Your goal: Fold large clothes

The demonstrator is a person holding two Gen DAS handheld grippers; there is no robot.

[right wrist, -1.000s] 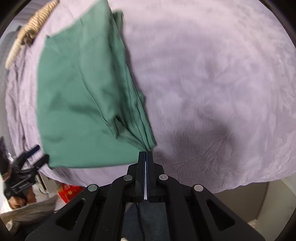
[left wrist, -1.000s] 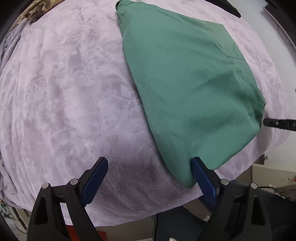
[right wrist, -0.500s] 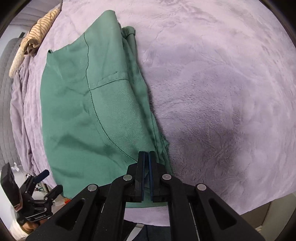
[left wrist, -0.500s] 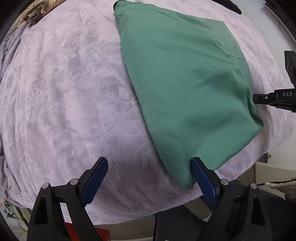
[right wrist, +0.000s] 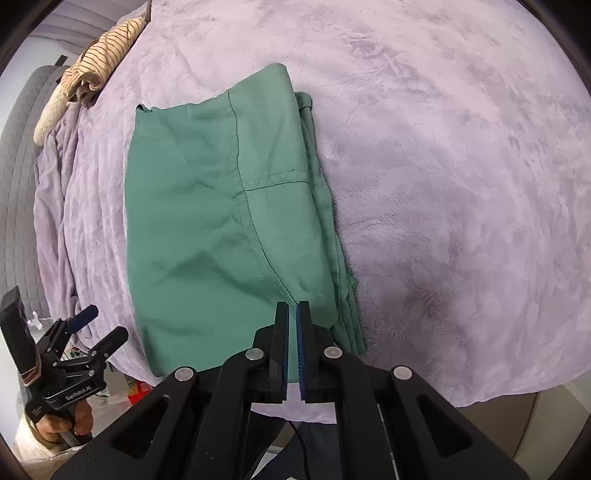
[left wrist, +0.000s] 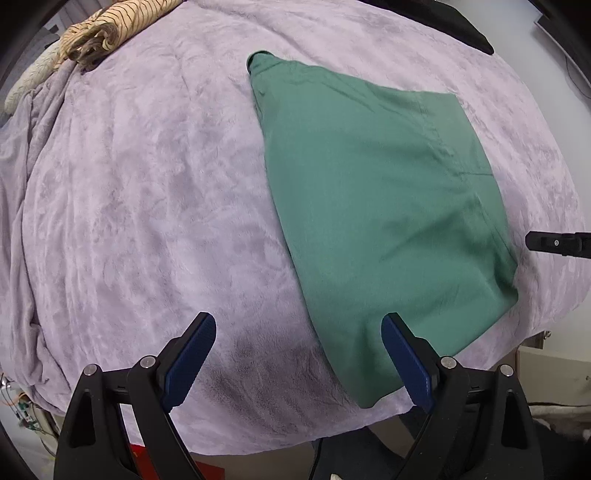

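A green garment, folded into a flat, seamed rectangle of woven cloth, lies on a plush lilac blanket near its front edge. The left gripper hangs above it with jaws wide and empty; the right gripper hovers pinched together, holding nothing.

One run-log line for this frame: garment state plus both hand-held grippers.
green garment: folded, flat on lilac blanket | left hand-held gripper: open, empty | right hand-held gripper: shut, empty

Folded garment flat on blanket, striped cloth at far-left edge
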